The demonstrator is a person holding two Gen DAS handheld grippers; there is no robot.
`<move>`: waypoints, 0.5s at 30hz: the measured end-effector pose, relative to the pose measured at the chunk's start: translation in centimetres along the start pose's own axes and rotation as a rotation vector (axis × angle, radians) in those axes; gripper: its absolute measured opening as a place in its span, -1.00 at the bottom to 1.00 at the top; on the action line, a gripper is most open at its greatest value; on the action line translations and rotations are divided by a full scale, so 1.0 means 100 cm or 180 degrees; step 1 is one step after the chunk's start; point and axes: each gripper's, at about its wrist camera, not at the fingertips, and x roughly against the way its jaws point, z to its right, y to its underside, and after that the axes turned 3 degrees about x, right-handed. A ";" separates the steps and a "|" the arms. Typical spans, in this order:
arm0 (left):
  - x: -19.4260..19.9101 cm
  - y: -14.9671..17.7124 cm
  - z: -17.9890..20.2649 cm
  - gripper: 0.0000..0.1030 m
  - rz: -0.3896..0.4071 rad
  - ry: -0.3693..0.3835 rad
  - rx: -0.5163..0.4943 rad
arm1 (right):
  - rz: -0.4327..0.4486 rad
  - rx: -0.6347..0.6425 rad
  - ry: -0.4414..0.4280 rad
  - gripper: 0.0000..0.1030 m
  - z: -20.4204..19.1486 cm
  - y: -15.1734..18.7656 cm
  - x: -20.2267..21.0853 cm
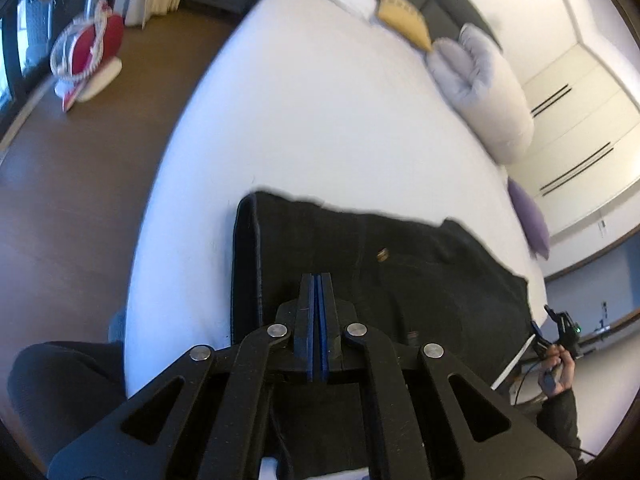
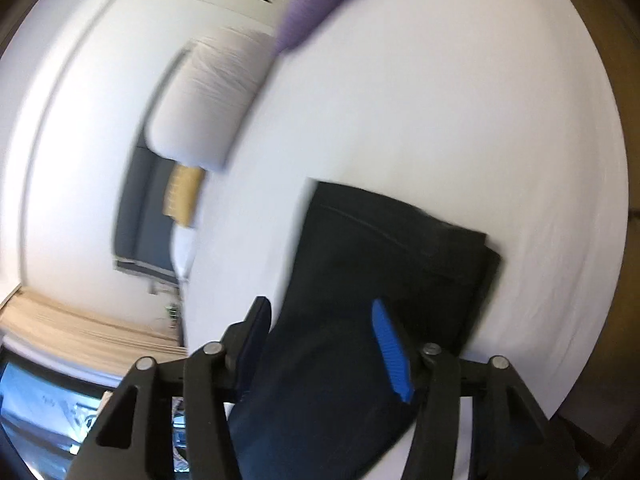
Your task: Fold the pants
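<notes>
Black pants (image 1: pixel 400 280) lie folded into a flat block on the white bed (image 1: pixel 320 120), with one neat edge at the left. My left gripper (image 1: pixel 318 280) hovers over them, its blue pads pressed together and nothing visible between them. In the right wrist view the pants (image 2: pixel 380 260) lie blurred beneath my right gripper (image 2: pixel 320 316). Its jaws stand apart, the blue pad (image 2: pixel 390 352) clear of the cloth and nothing pinched. A hand holds the right gripper (image 1: pixel 554 326) off the bed's right edge in the left wrist view.
A pale grey pillow (image 1: pixel 488 92), a purple cushion (image 1: pixel 530 216) and a yellow cushion (image 1: pixel 404 20) line the far side of the bed. Wooden floor (image 1: pixel 100 200) with a red and white object (image 1: pixel 92 52) lies left. Wardrobe doors (image 1: pixel 580 120) stand beyond.
</notes>
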 end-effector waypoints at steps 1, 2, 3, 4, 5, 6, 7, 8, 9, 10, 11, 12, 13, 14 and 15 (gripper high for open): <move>0.002 0.001 0.012 -0.95 0.0026 0.0077 -0.0023 | -0.0024 0.0044 -0.0102 0.10 -0.008 0.004 0.002; 0.000 -0.001 0.023 -0.95 0.0006 0.0169 -0.0072 | -0.0124 0.0082 -0.0250 0.10 -0.021 0.012 -0.001; -0.008 0.003 0.046 -0.95 -0.0049 0.0287 -0.0157 | -0.0250 0.0104 -0.0329 0.10 -0.030 0.022 -0.007; -0.021 0.008 0.070 -0.95 -0.0154 0.0432 -0.0289 | -0.0419 0.0136 -0.0402 0.10 -0.040 0.035 -0.016; -0.038 0.017 0.100 -0.95 -0.0294 0.0587 -0.0436 | -0.0622 0.0170 -0.0481 0.10 -0.050 0.052 -0.028; -0.054 0.026 0.124 -0.95 -0.0418 0.0706 -0.0551 | -0.0865 0.0192 -0.0574 0.10 -0.061 0.076 -0.044; -0.077 0.040 0.157 -0.95 -0.0581 0.0846 -0.0703 | -0.1031 0.0197 -0.0642 0.10 -0.068 0.095 -0.056; -0.099 0.054 0.184 -0.95 -0.0713 0.0982 -0.0836 | -0.1204 0.0202 -0.0696 0.10 -0.073 0.114 -0.070; -0.121 0.066 0.205 -0.95 -0.0830 0.1092 -0.0929 | -0.1392 0.0217 -0.0705 0.10 -0.076 0.136 -0.088; -0.138 0.075 0.217 -0.95 -0.0929 0.1123 -0.0935 | -0.1468 0.0206 -0.0660 -0.07 -0.075 0.148 -0.099; -0.160 0.082 0.225 -0.95 -0.1081 0.1101 -0.0894 | -0.1493 0.0192 -0.0585 -0.23 -0.073 0.156 -0.108; -0.187 0.089 0.229 -0.95 -0.1286 0.0992 -0.0853 | -0.1489 0.0188 -0.0497 -0.62 -0.068 0.159 -0.115; -0.200 0.094 0.228 -0.95 -0.1364 0.0880 -0.0865 | -0.1510 0.0158 -0.0421 -0.94 -0.063 0.155 -0.120; -0.208 0.093 0.223 -0.95 -0.1376 0.0947 -0.0807 | -0.1520 0.0102 -0.0384 -1.00 -0.057 0.150 -0.123; -0.211 0.091 0.220 -0.95 -0.1389 0.1038 -0.0696 | -0.1476 0.0035 -0.0331 -1.00 -0.048 0.139 -0.122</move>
